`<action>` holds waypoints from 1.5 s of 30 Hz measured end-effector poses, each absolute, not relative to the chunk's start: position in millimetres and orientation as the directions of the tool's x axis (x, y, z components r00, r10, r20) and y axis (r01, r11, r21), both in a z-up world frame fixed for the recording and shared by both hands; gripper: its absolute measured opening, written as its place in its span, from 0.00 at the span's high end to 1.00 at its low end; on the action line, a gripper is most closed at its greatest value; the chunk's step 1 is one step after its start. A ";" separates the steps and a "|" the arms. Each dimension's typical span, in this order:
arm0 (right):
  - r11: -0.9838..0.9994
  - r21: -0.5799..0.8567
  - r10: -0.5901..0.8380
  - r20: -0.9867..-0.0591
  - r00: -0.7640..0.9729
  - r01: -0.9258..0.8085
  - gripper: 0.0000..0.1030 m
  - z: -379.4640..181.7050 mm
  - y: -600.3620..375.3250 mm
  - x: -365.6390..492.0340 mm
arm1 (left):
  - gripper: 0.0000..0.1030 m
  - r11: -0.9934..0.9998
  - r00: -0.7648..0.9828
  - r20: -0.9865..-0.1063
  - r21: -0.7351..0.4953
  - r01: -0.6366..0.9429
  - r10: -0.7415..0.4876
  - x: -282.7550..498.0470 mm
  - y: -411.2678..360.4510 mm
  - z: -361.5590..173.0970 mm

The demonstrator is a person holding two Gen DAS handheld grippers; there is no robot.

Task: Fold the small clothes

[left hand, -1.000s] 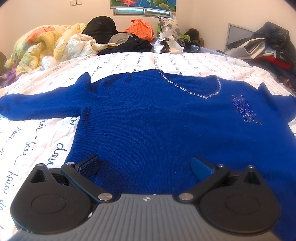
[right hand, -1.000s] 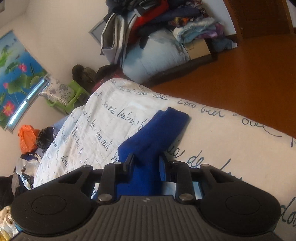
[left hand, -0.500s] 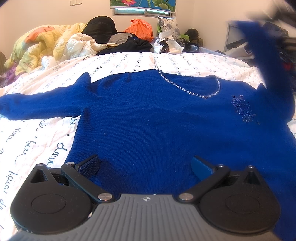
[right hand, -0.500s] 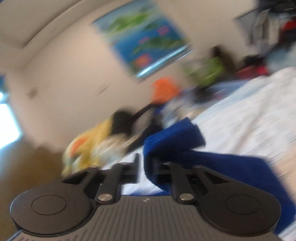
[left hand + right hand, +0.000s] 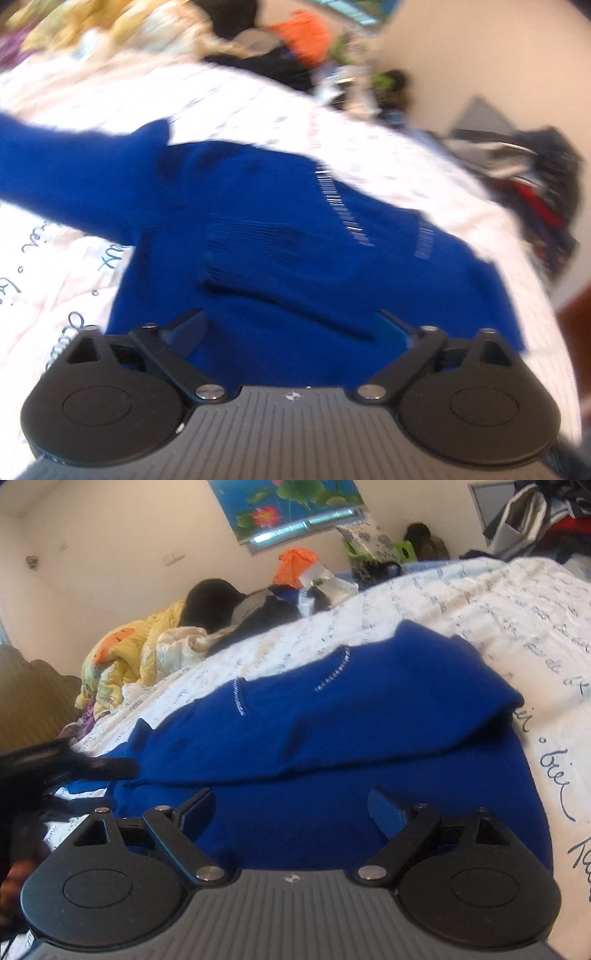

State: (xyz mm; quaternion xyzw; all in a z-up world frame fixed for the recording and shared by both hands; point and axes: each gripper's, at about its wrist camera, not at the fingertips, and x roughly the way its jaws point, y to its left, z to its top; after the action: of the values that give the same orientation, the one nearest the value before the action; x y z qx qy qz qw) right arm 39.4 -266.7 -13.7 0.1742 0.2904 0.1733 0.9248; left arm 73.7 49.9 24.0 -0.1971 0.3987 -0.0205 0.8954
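A royal-blue knit sweater (image 5: 280,236) with a sparkly neckline lies spread on the bed. Its right sleeve (image 5: 369,716) is folded across the chest; the left sleeve (image 5: 62,177) still stretches out sideways. My left gripper (image 5: 291,328) hovers low over the sweater's body, jaws wide and closing slightly, nothing between them. My right gripper (image 5: 291,808) sits just above the sweater below the folded sleeve, jaws opening, pads off the cloth. In the right wrist view the left gripper (image 5: 62,771) shows as a dark blur at the left edge.
The bed has a white sheet with script print (image 5: 517,602). Piled bedding and clothes (image 5: 147,653) lie at the headboard end, with an orange bag (image 5: 295,566). A heap of clothes (image 5: 532,181) is beside the bed at the right.
My right gripper swung the right sleeve over the sweater's chest and let it go, jaws spreading. The left gripper shifted and rolled, so its view is tilted and blurred.
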 end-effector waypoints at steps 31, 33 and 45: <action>0.875 0.471 0.240 -0.622 0.745 0.112 0.12 5.3 -380.8 204.1 | 0.16 0.994 0.840 -0.543 -0.092 -0.054 -0.005 71.8 17.1 44.8; 0.863 0.500 0.299 -0.620 0.726 0.072 0.20 4.6 -377.0 215.4 | 0.21 0.993 0.785 -0.619 -0.109 -0.046 -0.032 88.6 14.8 24.8; 0.956 0.287 0.230 -0.600 0.766 -0.062 0.89 -1.3 -342.6 192.9 | 0.00 1.000 0.771 -0.637 -0.024 0.014 -0.026 93.1 1.2 -0.4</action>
State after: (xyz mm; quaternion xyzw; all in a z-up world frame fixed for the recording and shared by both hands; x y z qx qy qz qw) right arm 192.9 -342.6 -1.3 0.1260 0.3327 0.0782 0.9313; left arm 93.1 1.2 -0.4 -0.0087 0.3383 -0.0108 0.9409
